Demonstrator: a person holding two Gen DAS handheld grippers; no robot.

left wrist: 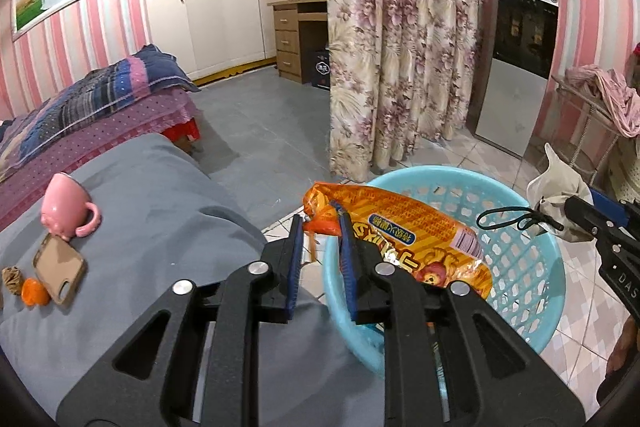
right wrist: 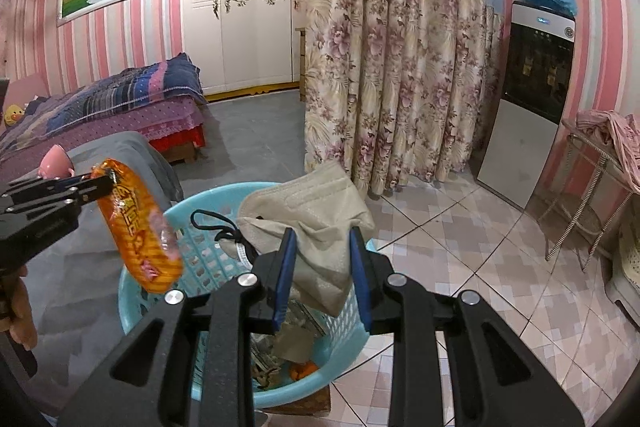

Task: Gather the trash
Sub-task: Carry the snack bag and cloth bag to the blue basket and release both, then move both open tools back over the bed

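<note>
My left gripper [left wrist: 320, 223] is shut on the end of an orange snack wrapper [left wrist: 400, 231] and holds it over a light blue plastic basket [left wrist: 532, 267]. The right wrist view shows the same wrapper [right wrist: 138, 227] hanging over the basket's rim [right wrist: 188, 203]. My right gripper [right wrist: 323, 239] is closed on a beige face mask [right wrist: 316, 223] with black ear loops, held above the basket. The mask also shows in the left wrist view [left wrist: 560, 195]. Paper scraps and orange peel [right wrist: 302, 369] lie in the basket's bottom.
On the grey cloth [left wrist: 160, 211] at the left are a pink mug [left wrist: 66, 207], a brown phone case [left wrist: 60, 269], orange peel [left wrist: 34, 291] and a brown crumpled bit [left wrist: 12, 279]. A floral curtain [left wrist: 400, 47], a bed [left wrist: 92, 107] and a water dispenser [left wrist: 520, 59] stand behind.
</note>
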